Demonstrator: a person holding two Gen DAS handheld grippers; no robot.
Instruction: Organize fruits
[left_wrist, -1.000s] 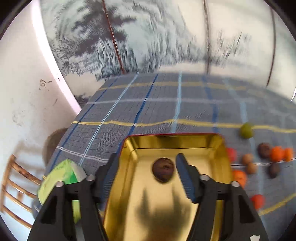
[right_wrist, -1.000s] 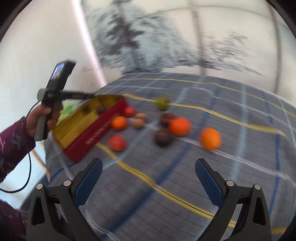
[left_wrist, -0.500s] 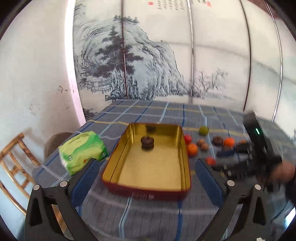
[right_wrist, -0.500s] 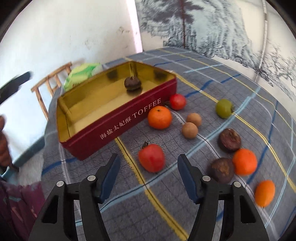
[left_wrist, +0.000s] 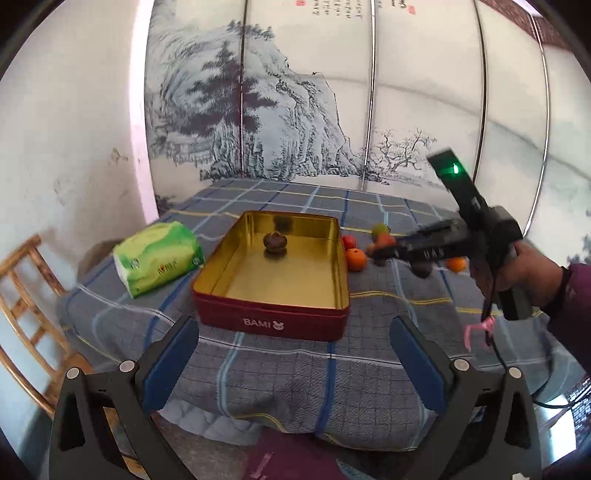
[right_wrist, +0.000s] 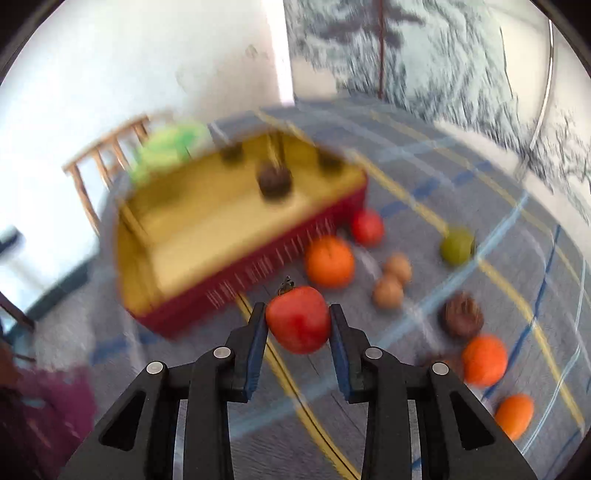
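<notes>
A red tin (left_wrist: 271, 325) with a gold inside stands on the checked tablecloth, and one dark brown fruit (left_wrist: 274, 242) lies in it. My left gripper (left_wrist: 292, 330) hangs open in front of the tin's near wall, with nothing between its fingers. In the right wrist view, my right gripper (right_wrist: 297, 314) is shut on a red fruit (right_wrist: 298, 325) with a small stem, just right of the tin (right_wrist: 258, 273). The left wrist view shows a hand (left_wrist: 528, 266) holding that gripper over the loose fruits.
Loose on the cloth right of the tin lie oranges (right_wrist: 328, 262), a second red fruit (right_wrist: 366, 227), a green fruit (right_wrist: 457, 245), two tan balls (right_wrist: 388, 291) and a dark fruit (right_wrist: 461, 314). A green tissue pack (left_wrist: 159, 258) lies left of the tin; a wooden chair (left_wrist: 22, 302) stands beyond the table edge.
My left gripper let go of the dark fruit in the tin, opened wide and drew back. My right gripper came down over the red fruit and closed on it.
</notes>
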